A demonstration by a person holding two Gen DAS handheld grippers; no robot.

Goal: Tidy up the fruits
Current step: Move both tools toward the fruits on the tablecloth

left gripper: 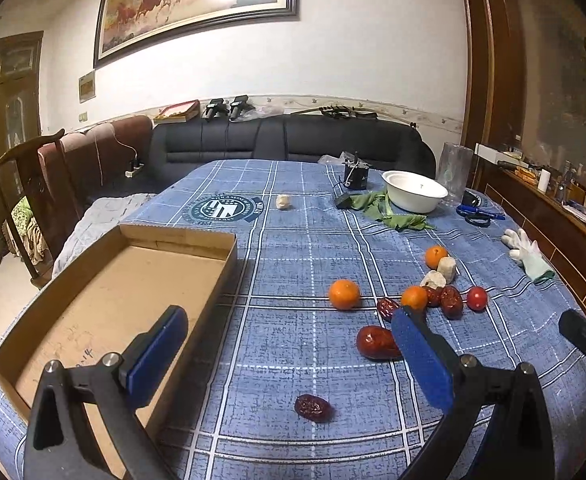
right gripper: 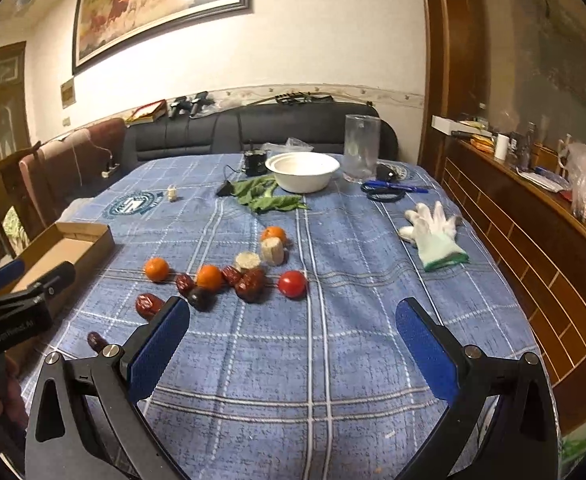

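Three oranges point(left gripper: 345, 294) point(right gripper: 157, 269), a tomato point(right gripper: 292, 283) point(left gripper: 477, 298), several red dates point(right gripper: 251, 284) and two pale lumps point(right gripper: 273, 250) lie scattered on the blue checked tablecloth point(right gripper: 333, 360). An empty cardboard box point(left gripper: 133, 280) point(right gripper: 69, 250) sits at the left. My left gripper point(left gripper: 289, 360) hangs open beside the box, with a large date point(left gripper: 377, 343) just past its right finger and a small wrinkled date point(left gripper: 313, 408) below it. My right gripper point(right gripper: 293, 344) is open above bare cloth, short of the tomato. Neither holds anything.
A white bowl point(right gripper: 303, 170), green leaves point(right gripper: 269, 198), a clear jar point(right gripper: 361, 148), scissors point(right gripper: 385, 192) and a white glove point(right gripper: 433, 232) lie further back and right. A wooden sideboard point(right gripper: 533, 248) runs along the right; a dark sofa point(left gripper: 293, 140) stands behind.
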